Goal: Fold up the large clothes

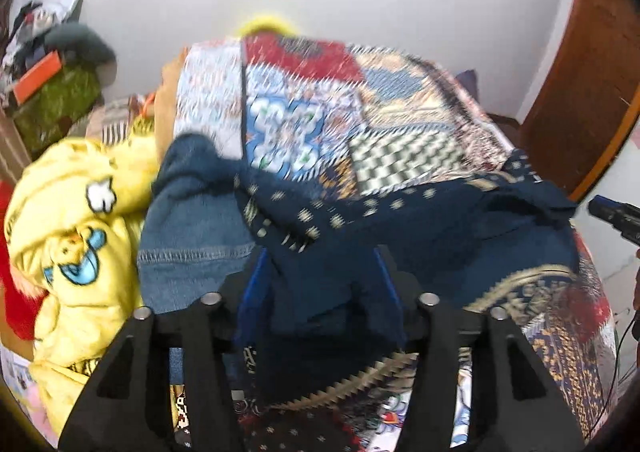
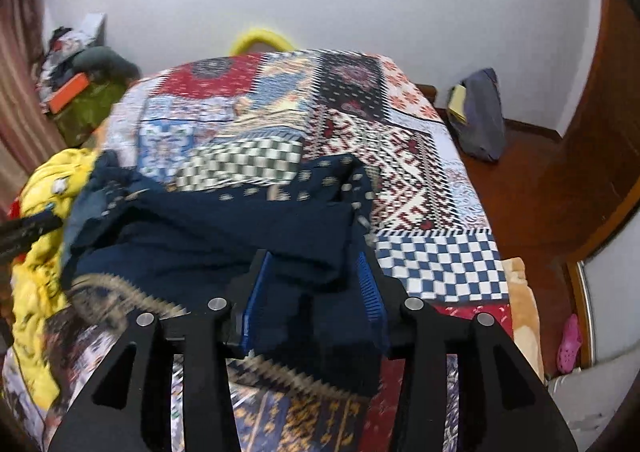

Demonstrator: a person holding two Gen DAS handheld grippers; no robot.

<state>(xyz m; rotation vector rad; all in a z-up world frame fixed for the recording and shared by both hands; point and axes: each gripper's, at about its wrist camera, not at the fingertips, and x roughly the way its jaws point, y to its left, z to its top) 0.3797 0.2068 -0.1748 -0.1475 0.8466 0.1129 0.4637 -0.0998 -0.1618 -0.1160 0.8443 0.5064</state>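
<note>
Left wrist view: navy garment [image 1: 400,236] heaped on the patchwork bedspread [image 1: 400,99], centre frame.
Only it shows denim [image 1: 192,236] lower left; right wrist view alone shows pink clog [image 2: 570,344]. Left gripper [image 1: 320,252] and right gripper [image 2: 316,256] jaws apart, cloth lying loose between.

Left gripper [image 1: 320,272]: matte black angular frame, triangular cut-outs, four round silver pin heads across the linkage, blue ribbed pads lining both fingers. Right gripper [image 2: 316,276]: same black build, silver pins, blue ridged pads.
</note>
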